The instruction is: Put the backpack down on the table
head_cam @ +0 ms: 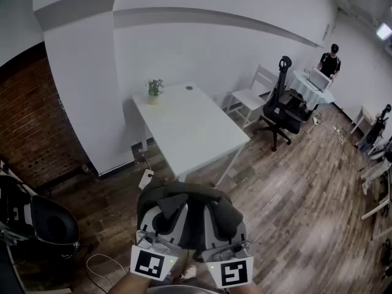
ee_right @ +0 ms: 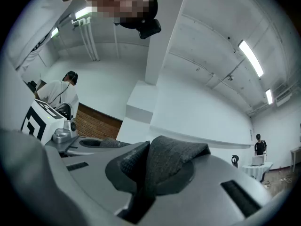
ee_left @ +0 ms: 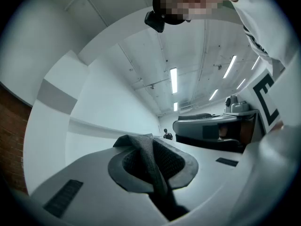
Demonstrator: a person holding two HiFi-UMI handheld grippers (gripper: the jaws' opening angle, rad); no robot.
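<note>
A dark grey backpack (head_cam: 191,220) hangs low in the head view, in front of me and short of the white table (head_cam: 190,127). My left gripper (head_cam: 169,213) is shut on a dark woven strap (ee_left: 151,160), which is pinched between the jaws in the left gripper view. On a second strap (ee_right: 165,160) my right gripper (head_cam: 222,217) is shut in the same way. Both grippers sit side by side at the bag's top, tilted slightly upward. The backpack's lower part is hidden behind the grippers.
A small potted plant (head_cam: 154,89) stands on the table's far left corner. A white chair (head_cam: 252,94) and a black office chair (head_cam: 283,106) stand to the right of the table. A person (head_cam: 331,60) stands far right. Another black chair (head_cam: 49,225) sits by the brick wall (head_cam: 30,121).
</note>
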